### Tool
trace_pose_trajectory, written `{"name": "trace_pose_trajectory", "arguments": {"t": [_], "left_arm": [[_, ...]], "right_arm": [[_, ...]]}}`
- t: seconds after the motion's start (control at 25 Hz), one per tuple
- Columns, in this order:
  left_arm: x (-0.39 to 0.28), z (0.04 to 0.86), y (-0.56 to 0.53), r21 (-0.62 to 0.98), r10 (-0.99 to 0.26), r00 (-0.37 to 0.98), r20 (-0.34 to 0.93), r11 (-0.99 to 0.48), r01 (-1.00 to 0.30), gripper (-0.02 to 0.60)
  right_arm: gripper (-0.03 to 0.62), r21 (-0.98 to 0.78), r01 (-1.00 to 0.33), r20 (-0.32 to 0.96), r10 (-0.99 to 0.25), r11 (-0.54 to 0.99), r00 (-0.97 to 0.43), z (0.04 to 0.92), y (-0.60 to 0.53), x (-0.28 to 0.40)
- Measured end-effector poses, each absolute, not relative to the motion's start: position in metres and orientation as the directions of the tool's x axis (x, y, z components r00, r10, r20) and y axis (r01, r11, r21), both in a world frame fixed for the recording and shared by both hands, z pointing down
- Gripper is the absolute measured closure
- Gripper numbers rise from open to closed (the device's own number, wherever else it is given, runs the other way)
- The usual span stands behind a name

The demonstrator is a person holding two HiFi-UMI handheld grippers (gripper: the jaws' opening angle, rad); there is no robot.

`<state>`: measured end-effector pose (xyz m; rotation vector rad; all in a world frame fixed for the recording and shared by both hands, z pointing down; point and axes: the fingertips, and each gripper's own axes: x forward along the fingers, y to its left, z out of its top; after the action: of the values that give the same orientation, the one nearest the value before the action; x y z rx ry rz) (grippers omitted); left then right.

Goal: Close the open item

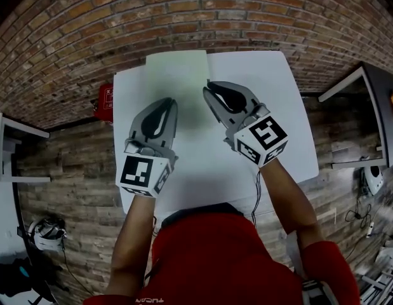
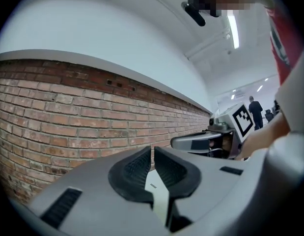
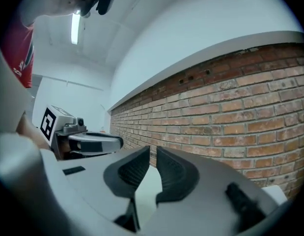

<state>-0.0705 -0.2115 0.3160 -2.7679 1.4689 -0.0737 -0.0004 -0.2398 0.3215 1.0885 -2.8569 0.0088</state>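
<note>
A pale green flat item [image 1: 177,75], seemingly a thin folder or book, lay at the far edge of the white table [image 1: 291,113], a little left of centre; whether its cover was still open could not be told. The left gripper [image 1: 167,103] and right gripper [image 1: 209,89] hung over the table just near of it, each with jaws nearly together on nothing. The item looked light, thin and bendable, likely to slide on the smooth top, so taking a free cover edge while pinning the rest seemed wise.
</note>
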Motion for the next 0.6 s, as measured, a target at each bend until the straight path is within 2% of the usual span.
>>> {"name": "trace_pose_trajectory", "arguments": {"t": [0.6], "left_arm": [[-0.069, 0.28, -0.165, -0.013, -0.783, 0.619, -0.064, -0.619, -0.785, 0.568]], "right_arm": [[0.556, 0.072, -0.625, -0.02, -0.626, 0.777, -0.78, 0.286, -0.163, -0.025]]}}
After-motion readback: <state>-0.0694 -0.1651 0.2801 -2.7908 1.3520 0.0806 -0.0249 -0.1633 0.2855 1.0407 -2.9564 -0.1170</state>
